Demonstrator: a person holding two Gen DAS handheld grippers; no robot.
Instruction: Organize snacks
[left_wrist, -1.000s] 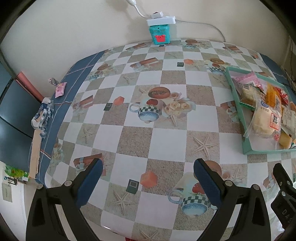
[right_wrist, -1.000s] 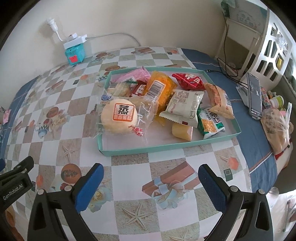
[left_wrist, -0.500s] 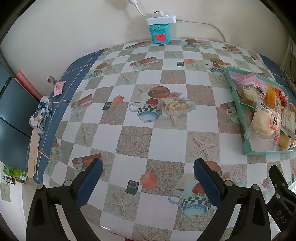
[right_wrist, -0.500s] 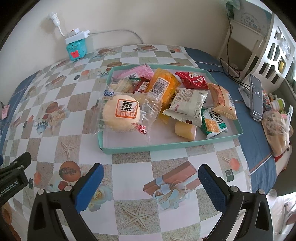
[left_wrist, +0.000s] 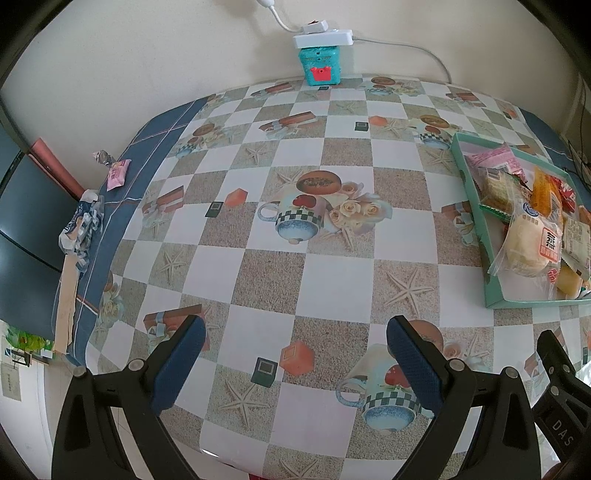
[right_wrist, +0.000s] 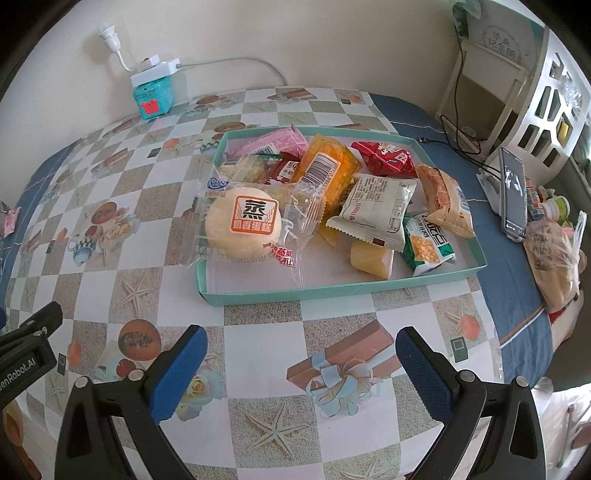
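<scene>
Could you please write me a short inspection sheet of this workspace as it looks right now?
Surface: table under a checkered cloth printed with teapots, starfish and gift boxes.
Job's things: teal tray holding wrapped snacks; steamed cake pack overhangs its left rim; red packet at the far side.
Clutter: pink wrapper and crumpled packaging on the table's left edge; bagged item on the right edge.
Grippers: left gripper and right gripper above bare cloth, jaws wide apart, holding nothing.
Cables: white power strip on a teal box; black cables by the phone.
Surroundings: cream wall, white shelf unit at right.
</scene>
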